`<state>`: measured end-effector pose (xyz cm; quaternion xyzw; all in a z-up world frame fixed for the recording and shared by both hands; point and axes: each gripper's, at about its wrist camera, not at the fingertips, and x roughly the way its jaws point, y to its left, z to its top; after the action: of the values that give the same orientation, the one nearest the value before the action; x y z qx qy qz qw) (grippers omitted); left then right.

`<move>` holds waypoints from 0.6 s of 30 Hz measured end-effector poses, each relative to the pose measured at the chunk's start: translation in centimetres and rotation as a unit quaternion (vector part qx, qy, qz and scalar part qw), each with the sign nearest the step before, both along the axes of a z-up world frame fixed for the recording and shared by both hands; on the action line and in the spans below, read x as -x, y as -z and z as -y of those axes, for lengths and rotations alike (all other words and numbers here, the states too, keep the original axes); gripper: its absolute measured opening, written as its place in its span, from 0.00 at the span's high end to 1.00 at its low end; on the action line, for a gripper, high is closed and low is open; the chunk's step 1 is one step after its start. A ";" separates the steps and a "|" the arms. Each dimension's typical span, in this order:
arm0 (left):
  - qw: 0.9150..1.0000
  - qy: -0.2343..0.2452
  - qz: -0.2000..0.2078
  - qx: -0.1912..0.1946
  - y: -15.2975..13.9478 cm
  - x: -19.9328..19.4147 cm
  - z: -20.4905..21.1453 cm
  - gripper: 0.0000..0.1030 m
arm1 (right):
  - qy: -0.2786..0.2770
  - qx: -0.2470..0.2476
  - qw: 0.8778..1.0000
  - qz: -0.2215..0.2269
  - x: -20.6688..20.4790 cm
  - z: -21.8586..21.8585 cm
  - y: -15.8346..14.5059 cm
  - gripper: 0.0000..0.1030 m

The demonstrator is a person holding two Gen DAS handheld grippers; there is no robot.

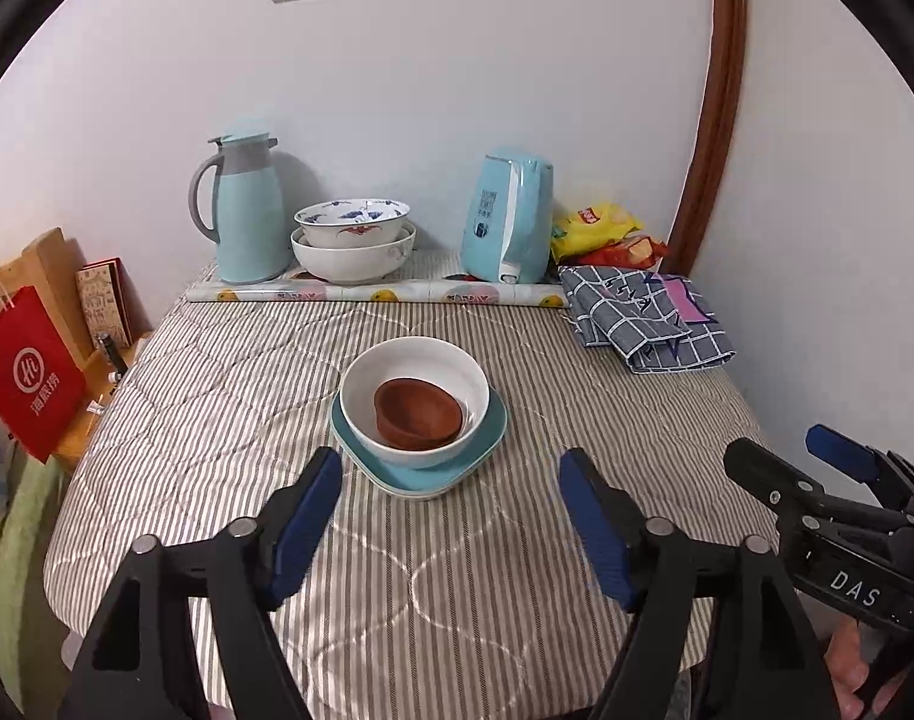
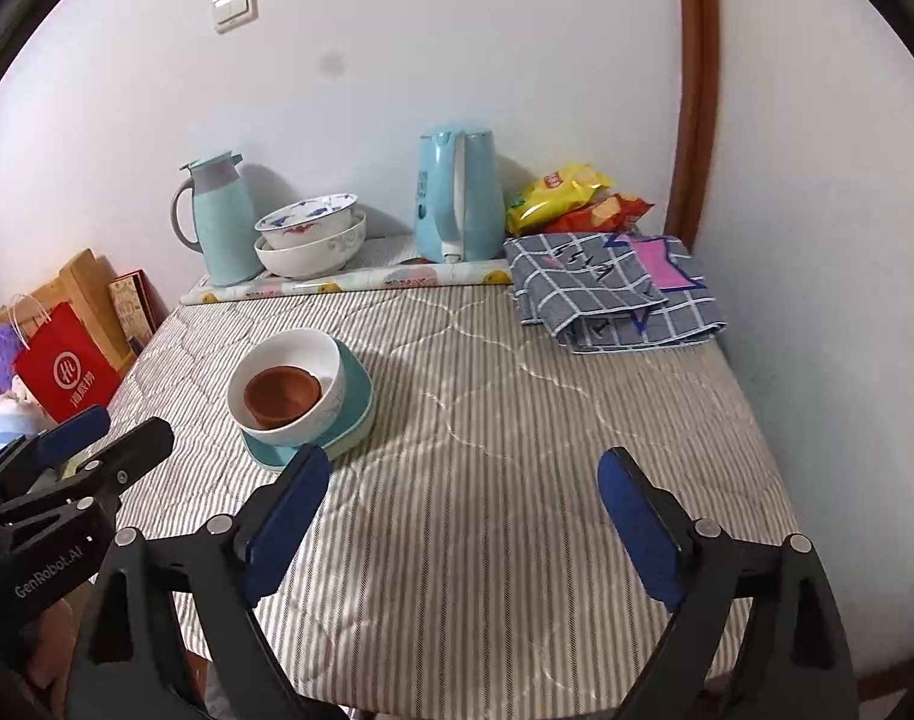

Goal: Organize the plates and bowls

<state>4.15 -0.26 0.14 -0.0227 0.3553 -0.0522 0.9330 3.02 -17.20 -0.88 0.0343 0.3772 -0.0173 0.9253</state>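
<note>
A small brown bowl sits inside a white bowl, which stands on a teal square plate over a white plate in the middle of the striped table. The same stack shows in the right wrist view: brown bowl, white bowl, teal plate. My left gripper is open and empty just in front of the stack. My right gripper is open and empty, to the right of the stack. Two more bowls are stacked at the back.
At the back stand a blue thermos, a blue kettle, snack bags and a rolled mat. A folded checked cloth lies at the back right. A red bag hangs off the left edge.
</note>
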 end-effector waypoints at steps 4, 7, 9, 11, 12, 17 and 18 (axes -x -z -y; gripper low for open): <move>1.000 0.000 0.008 -0.006 -0.4 1.1 0.4 0.25 | -0.002 -0.017 1.000 0.003 1.2 0.4 -0.4 0.07; 1.000 -0.003 0.017 -0.004 -0.7 1.7 0.4 0.18 | -0.002 -0.002 1.000 0.011 2.0 0.2 -0.7 0.07; 1.000 -0.007 0.022 -0.002 -0.8 2.0 0.4 0.14 | 0.002 0.004 1.000 0.012 2.3 0.1 -0.7 0.07; 1.000 -0.011 0.021 0.003 -0.8 2.2 0.2 0.12 | 0.001 0.002 1.000 0.010 2.7 0.1 -0.8 0.07; 1.000 -0.011 0.019 0.008 -0.8 2.3 0.1 0.11 | 0.002 0.002 1.000 0.010 2.8 0.0 -0.8 0.07; 1.000 -0.016 0.022 0.016 -0.7 2.8 -0.2 0.04 | 0.006 0.006 1.000 0.014 3.2 0.0 -1.1 0.07; 0.999 -0.016 0.023 0.016 -0.7 2.9 -0.2 0.04 | 0.007 0.005 1.000 0.015 3.3 0.0 -1.2 0.07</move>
<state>1.30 -0.07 0.80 -0.0423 0.3325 -0.0434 0.9411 -0.33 -17.18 0.28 0.0323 0.3631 -0.0253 0.9308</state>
